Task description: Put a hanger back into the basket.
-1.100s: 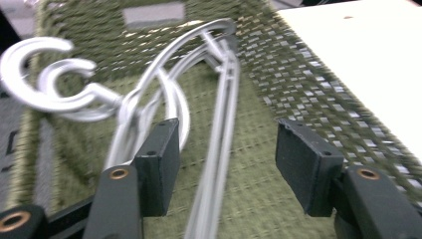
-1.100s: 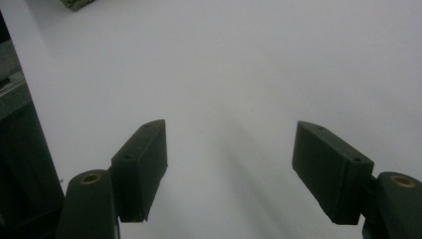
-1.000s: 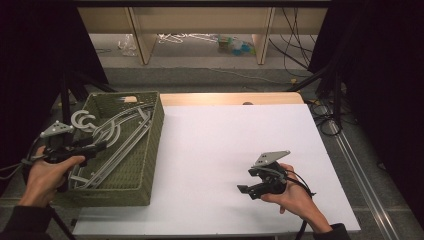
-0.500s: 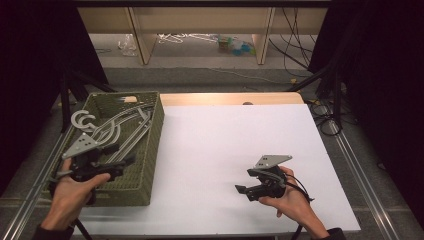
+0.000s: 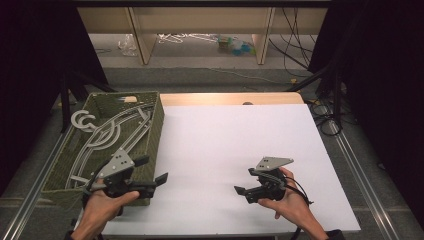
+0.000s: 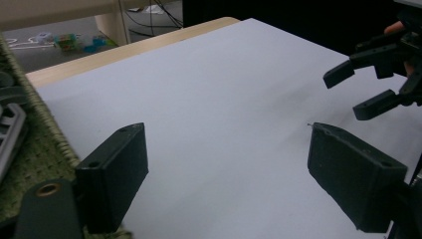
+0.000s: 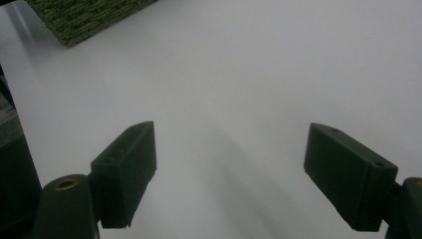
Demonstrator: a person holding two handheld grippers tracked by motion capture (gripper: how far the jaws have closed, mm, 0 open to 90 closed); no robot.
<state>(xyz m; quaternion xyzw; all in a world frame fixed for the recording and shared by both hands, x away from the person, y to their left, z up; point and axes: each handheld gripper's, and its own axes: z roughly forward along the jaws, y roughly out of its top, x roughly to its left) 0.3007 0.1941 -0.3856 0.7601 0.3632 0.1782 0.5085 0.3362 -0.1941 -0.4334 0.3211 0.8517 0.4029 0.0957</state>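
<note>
Hangers [image 5: 107,134], grey and probably plastic, lie in a loose heap inside the green woven basket [image 5: 156,116] at the left side of the table, their hooks curling over its far left rim and their long arms running toward its near end. They look light and stiff, with smooth, fairly slippery bars, and because they overlap, lifting one is likely to drag or snag its neighbours. A sound place to take hold would be a straight stretch of shoulder bar or the neck just below a hook, where flat pads can close squarely; the curved hook itself would tend to roll out of a pinch. The basket looks rigid enough to stay put, though a snagged hanger could tug it across the white table top [image 5: 235,145]. The left gripper [image 5: 152,180] hovers at the basket's near right corner, over the edge of the white surface, its jaws spread wide and holding nothing; in the left gripper view the basket weave [image 6: 35,149] and a sliver of grey hanger sit at the far left. The right gripper [image 5: 245,186] rests low over the bare table, well apart from the basket, jaws likewise wide apart and empty.
</note>
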